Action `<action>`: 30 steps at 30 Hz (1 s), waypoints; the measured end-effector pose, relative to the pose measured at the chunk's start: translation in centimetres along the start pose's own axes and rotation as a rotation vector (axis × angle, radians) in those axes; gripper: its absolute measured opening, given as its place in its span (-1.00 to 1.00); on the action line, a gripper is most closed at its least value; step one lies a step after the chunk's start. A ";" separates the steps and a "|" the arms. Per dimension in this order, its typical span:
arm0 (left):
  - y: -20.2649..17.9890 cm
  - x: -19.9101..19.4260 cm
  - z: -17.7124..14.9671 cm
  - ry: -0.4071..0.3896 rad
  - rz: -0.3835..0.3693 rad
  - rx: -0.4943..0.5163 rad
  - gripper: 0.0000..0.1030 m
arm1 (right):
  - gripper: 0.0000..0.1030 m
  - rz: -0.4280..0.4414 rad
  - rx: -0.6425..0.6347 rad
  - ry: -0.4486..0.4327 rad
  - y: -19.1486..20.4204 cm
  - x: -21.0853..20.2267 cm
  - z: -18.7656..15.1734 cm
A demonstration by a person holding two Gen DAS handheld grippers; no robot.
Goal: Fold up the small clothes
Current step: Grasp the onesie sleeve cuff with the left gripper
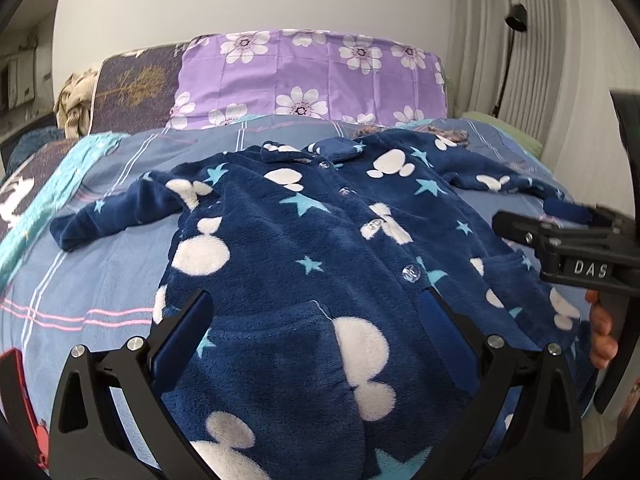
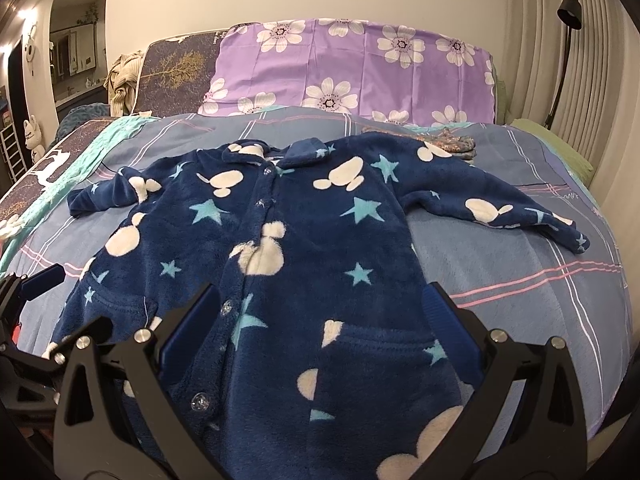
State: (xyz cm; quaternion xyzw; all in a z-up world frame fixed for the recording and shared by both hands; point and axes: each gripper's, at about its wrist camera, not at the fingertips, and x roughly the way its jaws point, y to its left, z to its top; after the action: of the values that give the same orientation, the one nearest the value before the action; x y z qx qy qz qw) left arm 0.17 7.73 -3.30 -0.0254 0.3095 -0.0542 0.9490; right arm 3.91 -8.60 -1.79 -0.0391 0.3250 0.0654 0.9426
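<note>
A navy fleece baby sleepsuit (image 1: pixel 320 248) printed with white mouse-head shapes and pale blue stars lies spread flat, front up, on a blue plaid bedspread (image 1: pixel 80 280), buttoned down the middle with clear buttons and both sleeves stretched out to the sides. The left gripper (image 1: pixel 320 312) hovers over the garment's lower half with its jaws spread wide, nothing between them; the lower body of the suit fills the gap between its fingers and the collar lies well ahead of it. The right gripper (image 2: pixel 324 312) hangs likewise above the lower half, jaws wide apart and empty, with the button placket just inside its left finger (image 2: pixel 192 320). In the left wrist view the right gripper shows off to the right, near the suit's sleeve cuff, with fingertips of the person's hand (image 1: pixel 602 336) on its handle. Far ahead of both grippers lies a purple pillow (image 2: pixel 360 68) with white flowers.
</note>
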 end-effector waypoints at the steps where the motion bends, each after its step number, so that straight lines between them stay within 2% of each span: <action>1: 0.4 0.0 0.0 -0.001 -0.002 -0.014 0.97 | 0.96 0.002 0.003 0.007 -0.1 0.2 0.0; 5: 3.3 0.1 0.5 -0.013 0.029 -0.102 0.97 | 0.96 0.006 0.000 0.023 -0.2 0.8 -0.1; 8: 7.1 0.3 0.8 -0.017 0.073 -0.213 0.97 | 0.96 -0.001 -0.016 0.030 -0.2 1.2 -0.2; 11: 11.7 0.8 0.9 -0.012 0.072 -0.365 0.97 | 0.96 -0.009 -0.018 0.042 -0.4 1.7 -0.2; 13: 15.2 1.4 0.8 -0.005 0.081 -0.473 0.91 | 0.96 -0.016 -0.016 0.052 -0.6 2.1 -0.3; 15: 17.8 2.0 0.7 0.003 0.114 -0.530 0.76 | 0.96 -0.023 -0.015 0.061 -0.8 2.6 -0.3; 18: 21.0 2.9 0.9 0.018 0.146 -0.591 0.61 | 0.96 -0.047 -0.024 0.075 -1.2 3.3 -0.4; 21: 23.7 3.7 1.8 0.018 0.169 -0.616 0.58 | 0.96 -0.079 -0.018 0.093 -2.0 4.2 -0.4; 25: 27.4 5.6 3.8 0.028 0.238 -0.628 0.58 | 0.96 -0.103 0.028 0.124 -3.3 5.3 -0.3; 28: 31.6 7.5 4.4 0.044 0.279 -0.712 0.58 | 0.96 -0.118 0.038 0.134 -3.8 5.8 -0.3; 30: 34.9 9.1 4.2 0.050 0.280 -0.790 0.58 | 0.96 -0.132 0.030 0.142 -3.9 6.3 -0.4</action>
State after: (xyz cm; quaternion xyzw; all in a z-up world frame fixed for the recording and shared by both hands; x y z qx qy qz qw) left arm 12.98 41.31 -8.12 -0.3438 0.3300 0.1974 0.8567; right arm 9.17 -11.85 -5.85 -0.0511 0.3885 -0.0047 0.9200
